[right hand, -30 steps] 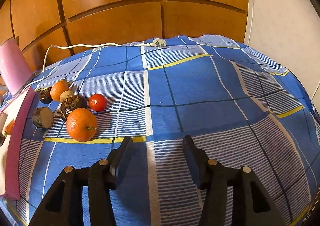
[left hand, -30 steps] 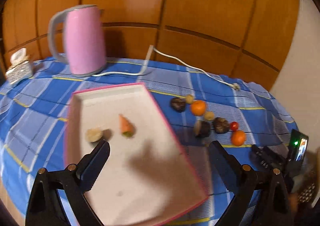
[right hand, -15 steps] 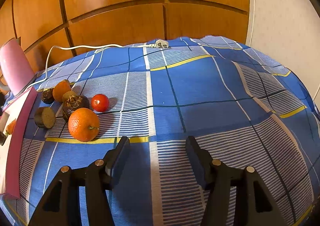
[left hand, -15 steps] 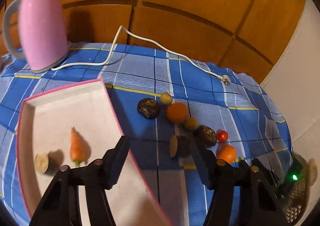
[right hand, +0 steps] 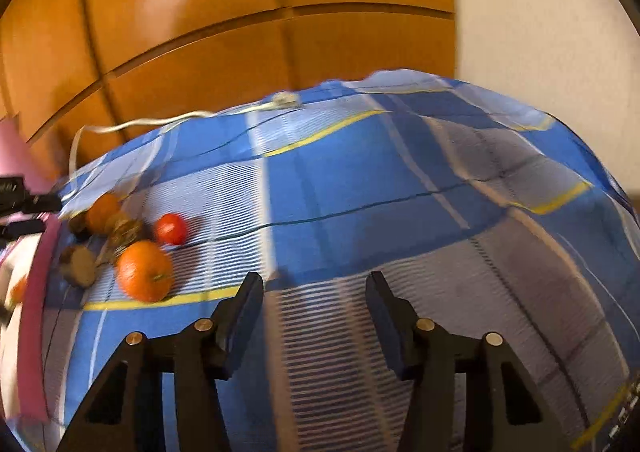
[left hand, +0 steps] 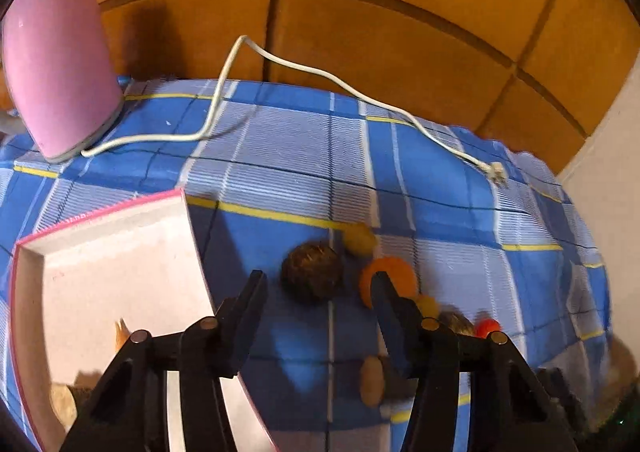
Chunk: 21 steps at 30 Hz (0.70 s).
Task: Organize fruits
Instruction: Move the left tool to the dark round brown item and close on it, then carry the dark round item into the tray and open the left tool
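**Both jaws narrowing over the counter, nothing gripped**

The left gripper [left hand: 318,286] points steeply down at the blue plaid cloth [left hand: 280,156] on the counter. Its jaws stand partly apart and are closing, with only bare cloth between them; they hold nothing. The brown rough-skinned fruit [left hand: 312,271] lies just beyond the gap, apart from both fingers. The right finger crosses in front of an orange [left hand: 394,272]; whether it touches that fruit I cannot tell.

Taking the brown fruit as landmark: left of it sits one pink-rimmed tray [left hand: 108,252], holding one carrot piece [left hand: 121,333] and one pale lump [left hand: 63,404] at its near edge. Far behind and left of it stands one pink kettle [left hand: 60,64], whose white cord [left hand: 320,76] runs off rightward to a plug. Just behind and right of it lies a small yellow fruit [left hand: 359,239]; right of it come the orange, a second small yellow fruit [left hand: 427,304], a second brown fruit [left hand: 456,323] and one red tomato [left hand: 487,327]. In front and to its right lies a cut piece with a tan face [left hand: 372,380].

The right gripper [right hand: 314,292] also tilts downward, jaws partly apart and closing, empty over striped cloth. The right wrist view, blurred, shows a second, nearer orange [right hand: 145,270] off to the left of its jaws, so there are two oranges.
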Tool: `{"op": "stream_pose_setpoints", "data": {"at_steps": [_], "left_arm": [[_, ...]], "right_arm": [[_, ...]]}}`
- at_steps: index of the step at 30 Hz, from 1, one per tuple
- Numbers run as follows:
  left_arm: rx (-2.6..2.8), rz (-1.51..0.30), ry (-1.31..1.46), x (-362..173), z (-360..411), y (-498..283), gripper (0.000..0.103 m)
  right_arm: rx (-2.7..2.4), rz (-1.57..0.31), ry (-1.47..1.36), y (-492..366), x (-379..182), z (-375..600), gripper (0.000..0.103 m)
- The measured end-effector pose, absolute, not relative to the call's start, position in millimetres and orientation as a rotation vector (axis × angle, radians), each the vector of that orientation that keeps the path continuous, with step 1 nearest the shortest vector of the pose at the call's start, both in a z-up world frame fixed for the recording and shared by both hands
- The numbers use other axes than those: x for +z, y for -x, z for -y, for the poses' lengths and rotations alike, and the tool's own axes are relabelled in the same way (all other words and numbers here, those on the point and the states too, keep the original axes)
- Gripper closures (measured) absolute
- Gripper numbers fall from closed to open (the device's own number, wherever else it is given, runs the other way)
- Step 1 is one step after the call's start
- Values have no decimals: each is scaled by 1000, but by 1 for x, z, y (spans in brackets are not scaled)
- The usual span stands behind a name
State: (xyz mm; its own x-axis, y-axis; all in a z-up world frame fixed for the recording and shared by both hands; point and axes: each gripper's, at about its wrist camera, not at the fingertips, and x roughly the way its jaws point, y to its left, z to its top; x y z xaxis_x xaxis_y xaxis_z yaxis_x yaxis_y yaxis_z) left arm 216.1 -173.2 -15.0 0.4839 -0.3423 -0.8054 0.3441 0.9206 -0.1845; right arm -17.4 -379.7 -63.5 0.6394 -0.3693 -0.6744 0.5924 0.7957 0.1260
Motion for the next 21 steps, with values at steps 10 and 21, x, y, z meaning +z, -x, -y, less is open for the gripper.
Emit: {"op": "stream_pose_setpoints", "data": {"at_steps": [10,21], "left_arm": [[-355,-1016,-48,-40,191,-241,50],[-383,-1043,-100,-52,201,-251,60]], "right_arm": [[-762,-716,-391,21,-66,410,36],[-750,-723,-369,18,-69,405,29]]}}
